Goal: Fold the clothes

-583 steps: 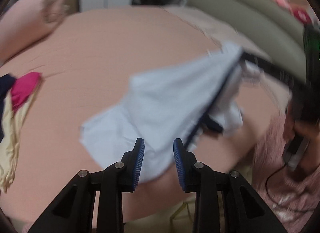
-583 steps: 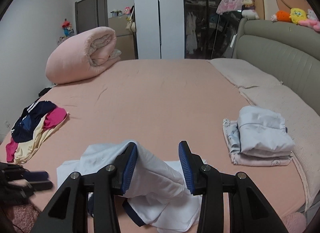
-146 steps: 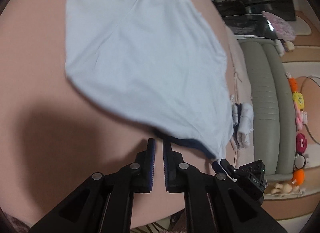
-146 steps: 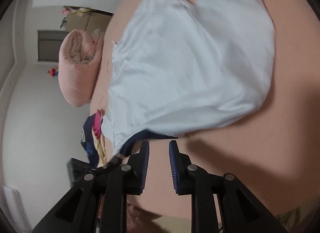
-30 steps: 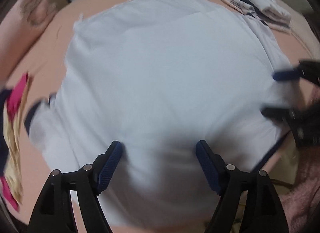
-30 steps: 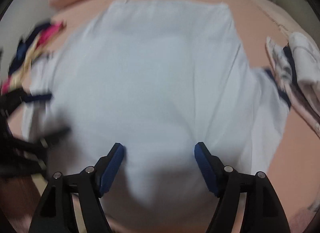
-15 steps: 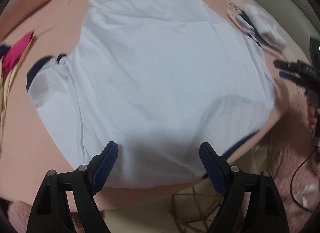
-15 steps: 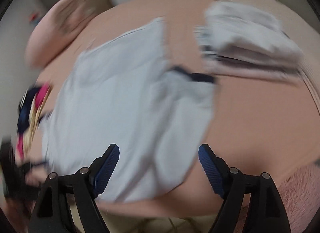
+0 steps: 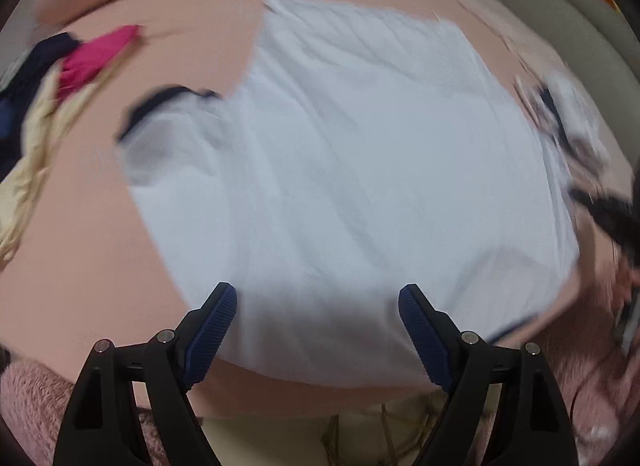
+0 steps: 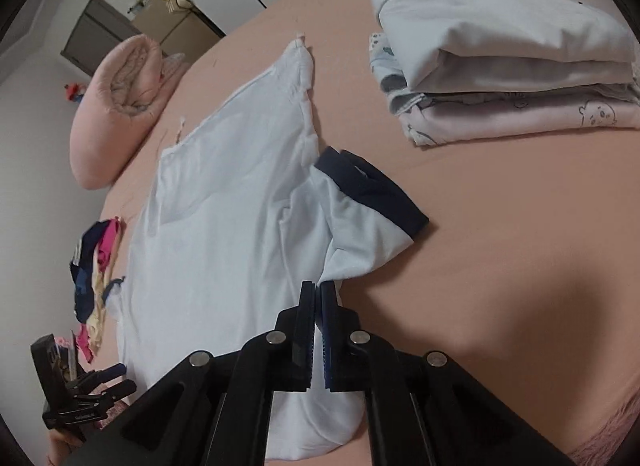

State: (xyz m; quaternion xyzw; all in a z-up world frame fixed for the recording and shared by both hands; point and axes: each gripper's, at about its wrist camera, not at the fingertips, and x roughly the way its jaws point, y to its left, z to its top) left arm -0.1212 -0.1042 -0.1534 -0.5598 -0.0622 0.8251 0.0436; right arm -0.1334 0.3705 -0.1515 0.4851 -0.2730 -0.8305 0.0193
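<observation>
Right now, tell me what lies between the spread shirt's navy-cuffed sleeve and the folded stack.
Only bare pink bedsheet. The right wrist view shows a clear strip separating the sleeve of the white shirt from the folded stack.

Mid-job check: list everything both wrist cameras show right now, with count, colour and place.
Pale blue T-shirt with navy sleeve cuffs: one, spread flat on the bed.
Peach-pink bed sheet: one, under everything.
Stack of folded pale clothes: one, far right of the bed.
Heap of unfolded navy, magenta and cream clothes: one, left edge.
Rolled pink quilt: one, far left corner.
Grey-green padded headboard: one, right side.
Left gripper: black, blue pads, open above the shirt's near edge.
Right gripper: shut on the shirt beside its right sleeve.
</observation>
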